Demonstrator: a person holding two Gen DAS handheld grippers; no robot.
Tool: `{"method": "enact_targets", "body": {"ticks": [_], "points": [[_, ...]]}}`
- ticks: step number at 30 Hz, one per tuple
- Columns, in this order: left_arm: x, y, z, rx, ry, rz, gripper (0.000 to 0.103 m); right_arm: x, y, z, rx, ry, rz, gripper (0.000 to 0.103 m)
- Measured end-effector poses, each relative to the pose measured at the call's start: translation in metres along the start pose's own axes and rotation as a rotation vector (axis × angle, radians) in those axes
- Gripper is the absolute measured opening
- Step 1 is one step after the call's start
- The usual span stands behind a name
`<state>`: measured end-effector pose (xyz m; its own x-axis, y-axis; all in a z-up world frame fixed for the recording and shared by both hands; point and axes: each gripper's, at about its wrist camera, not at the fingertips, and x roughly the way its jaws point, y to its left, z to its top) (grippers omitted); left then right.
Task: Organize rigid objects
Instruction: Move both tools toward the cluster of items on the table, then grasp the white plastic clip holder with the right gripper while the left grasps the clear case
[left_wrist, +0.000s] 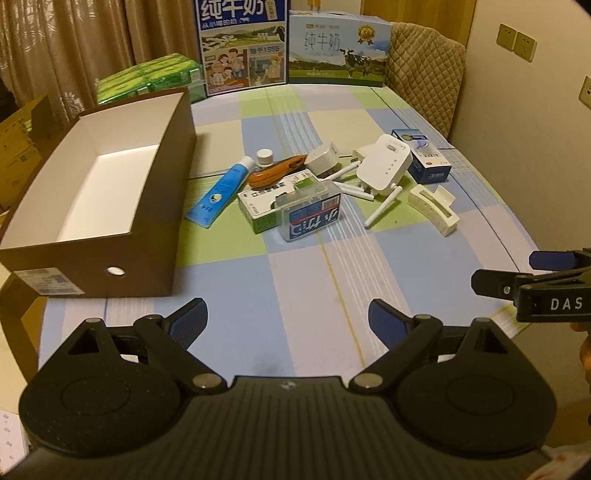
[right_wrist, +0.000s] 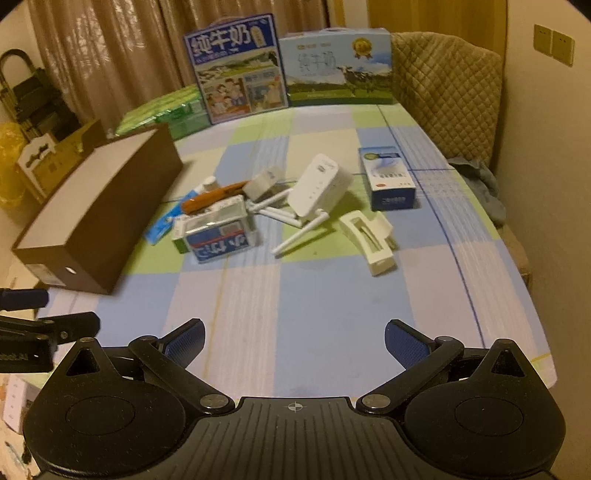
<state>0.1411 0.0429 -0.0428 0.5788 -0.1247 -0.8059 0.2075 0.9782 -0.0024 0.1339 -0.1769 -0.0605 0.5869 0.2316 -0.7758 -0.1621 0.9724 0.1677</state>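
Blue-padded, both the left gripper (left_wrist: 286, 317) and right gripper (right_wrist: 293, 338) hover spread wide, holding nothing. Beyond them, clutter around a white router (left_wrist: 386, 168) lies mid-table, right of the brown box (left_wrist: 147, 236).

Black left gripper (left_wrist: 286, 317) — blue ribbed pads (left_wrist: 188, 323), silver pivot screws.

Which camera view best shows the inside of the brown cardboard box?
The left wrist view: the brown cardboard box shows its white interior floor and walls. The right wrist view shows mainly its outer side and rim.
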Motion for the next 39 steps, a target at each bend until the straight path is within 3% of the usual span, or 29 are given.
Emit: {"method": "enact_targets", "body": {"ticks": [12,27,39], "points": [[0.046,-0.006,0.024,-0.039,0.02,-0.001,0.092,0.036,-0.038,0.031,-0.033,-0.037,-0.009,0.101],[0.114,-0.01,0.054,-0.021,-0.009,0.019,0.087,0.111,-0.083,0.059,-0.15,0.012,0.014,0.081],[0.145,-0.016,0.071,0.102,-0.027,0.017,0.086,0.152,-0.09,0.067,-0.231,0.038,-0.009,0.064]]}}
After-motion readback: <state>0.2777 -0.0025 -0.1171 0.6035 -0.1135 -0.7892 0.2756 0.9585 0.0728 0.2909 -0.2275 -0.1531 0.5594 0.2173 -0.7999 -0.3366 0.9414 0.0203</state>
